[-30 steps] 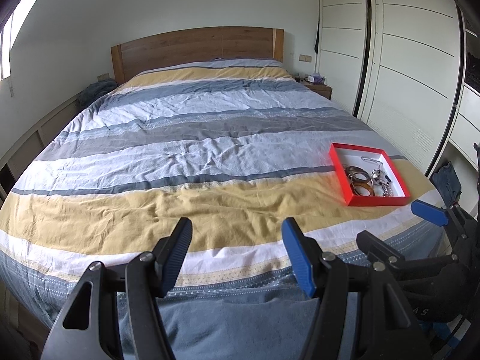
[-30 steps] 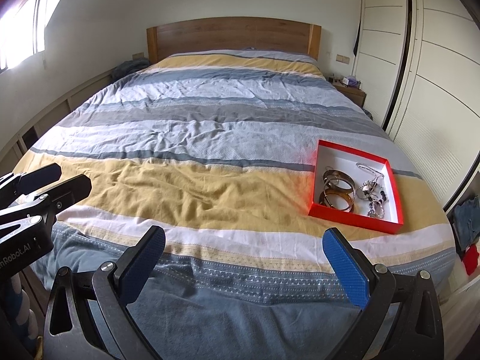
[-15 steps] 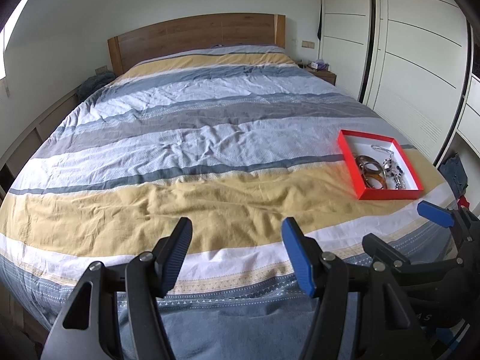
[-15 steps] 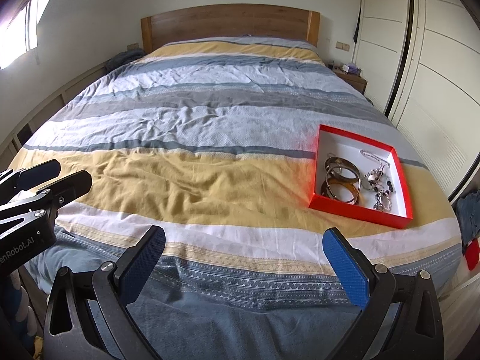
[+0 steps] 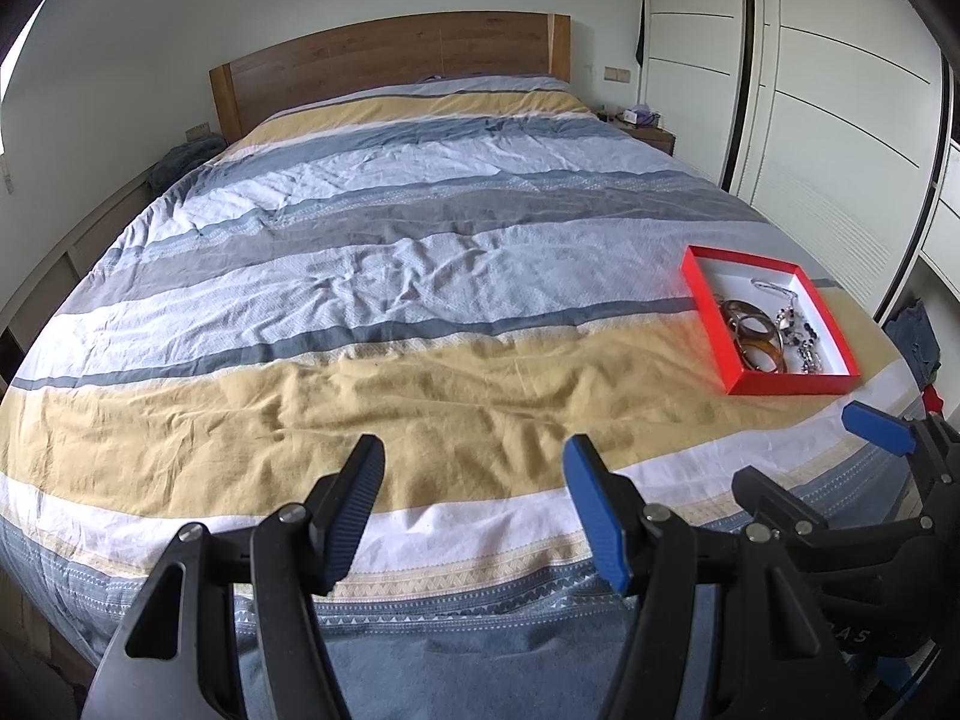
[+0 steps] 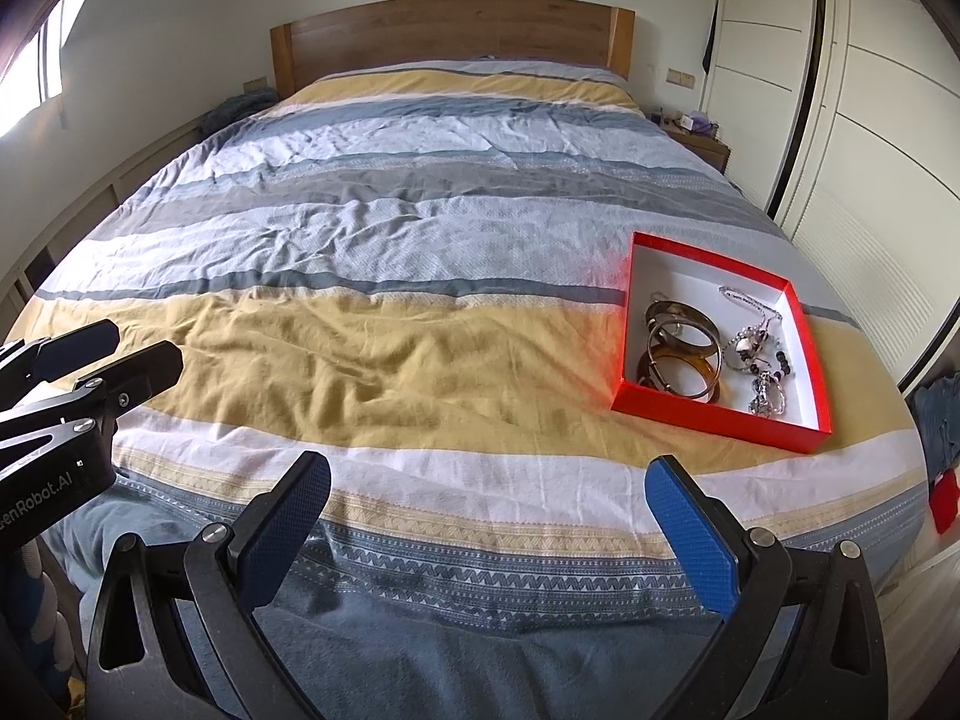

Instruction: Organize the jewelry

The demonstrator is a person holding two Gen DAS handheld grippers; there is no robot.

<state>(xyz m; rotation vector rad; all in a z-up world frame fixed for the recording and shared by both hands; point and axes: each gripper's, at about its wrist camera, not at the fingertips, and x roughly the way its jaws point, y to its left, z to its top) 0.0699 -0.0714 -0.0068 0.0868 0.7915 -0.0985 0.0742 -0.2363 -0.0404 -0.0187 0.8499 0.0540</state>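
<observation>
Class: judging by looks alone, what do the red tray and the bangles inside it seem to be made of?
Red tray: probably cardboard, matte red outside, white inside; thin straight walls, sharp folded corners.
Bangles: likely glossy amber-brown plastic or resin, one partly see-through, and some possibly metal, judging by a dull grey sheen.

Duvet cover (image 6: 372,360): woven cloth, matt, creased. Headboard (image 6: 450,30): wood, smooth satin grain. Box (image 6: 720,420): red card, matt outside, white inside. Bangles (image 6: 681,354): glossy, amber and metallic. Necklaces (image 6: 759,354): bright metal chain, beads. Right gripper (image 6: 486,528): black matt plastic, textured blue pads. Wardrobe doors (image 5: 840,120): smooth white panels.
</observation>
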